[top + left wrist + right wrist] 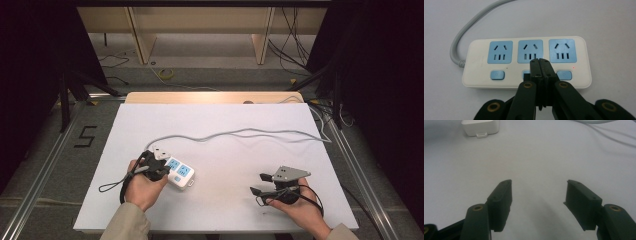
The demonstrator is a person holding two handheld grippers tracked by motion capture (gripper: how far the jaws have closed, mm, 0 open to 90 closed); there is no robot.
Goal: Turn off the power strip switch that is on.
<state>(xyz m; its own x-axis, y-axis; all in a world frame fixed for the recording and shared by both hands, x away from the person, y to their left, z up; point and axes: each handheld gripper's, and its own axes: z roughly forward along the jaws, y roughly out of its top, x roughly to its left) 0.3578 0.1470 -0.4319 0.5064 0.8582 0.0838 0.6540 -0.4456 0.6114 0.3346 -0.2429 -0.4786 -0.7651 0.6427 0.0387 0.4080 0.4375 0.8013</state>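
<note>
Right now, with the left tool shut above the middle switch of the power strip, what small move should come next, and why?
Probably a short push straight down. In the left gripper view the left tool is shut, its tip over the middle blue switch of the power strip. A small red light shows by the right switch, none by the middle. The right tool stays open, apart.

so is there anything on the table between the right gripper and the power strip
Nothing visible. In the high view the right gripper, jaws open, faces the power strip across bare white table. The strip's grey cord runs farther back, off that line. The left gripper, jaws closed, sits at the strip's middle switch.
</note>
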